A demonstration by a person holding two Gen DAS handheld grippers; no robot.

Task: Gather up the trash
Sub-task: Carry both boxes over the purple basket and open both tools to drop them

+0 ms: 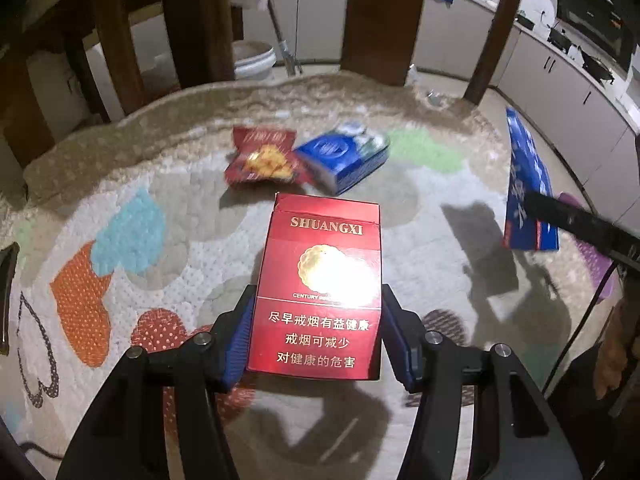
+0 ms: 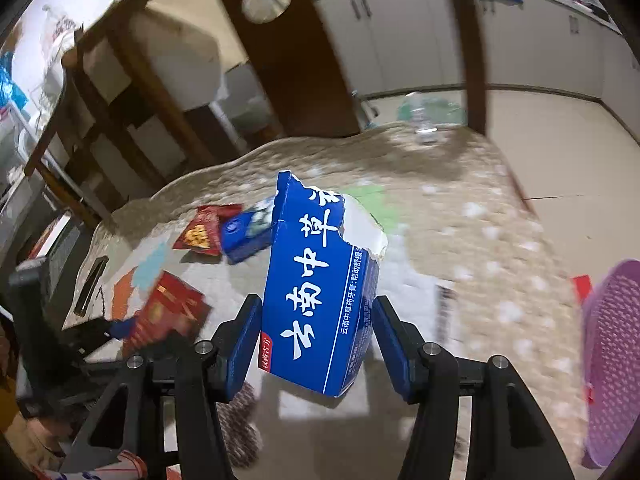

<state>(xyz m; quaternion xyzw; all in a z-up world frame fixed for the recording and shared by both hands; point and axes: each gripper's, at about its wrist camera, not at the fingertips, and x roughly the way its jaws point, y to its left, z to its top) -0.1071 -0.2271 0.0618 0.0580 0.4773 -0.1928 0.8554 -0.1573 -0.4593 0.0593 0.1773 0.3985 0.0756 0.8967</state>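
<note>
The left gripper (image 1: 316,336) grips a red cigarette pack (image 1: 320,284): both blue finger pads (image 1: 240,340) press against the lower sides of the pack, which stands clear of the patterned rug (image 1: 132,280) below it, its lid end pointing away. The right gripper (image 2: 316,340) grips a torn blue toothpaste box (image 2: 320,280) in the same way, its fingers (image 2: 240,340) closed on the box's lower part; the box's far end is ripped open, with white card showing along the jagged edge.

In the right wrist view the red pack and the left gripper show low on the left, blurred. A purple mesh basket (image 2: 612,360) sits at the right edge of that view, on the rug, near the right gripper.

Farther out on the rug lie two more pieces of trash, touching each other: a red snack wrapper (image 1: 264,160) on the left and a blue carton (image 1: 344,160) just to its right, partly over the wrapper's edge. Both are blurred, so their print cannot be read.

Beyond the rug's far edge stand dark wooden furniture legs (image 1: 380,20) and a pale bucket (image 1: 256,60) on the floor. White kitchen cabinets (image 1: 560,80) run along the back and right.
</note>
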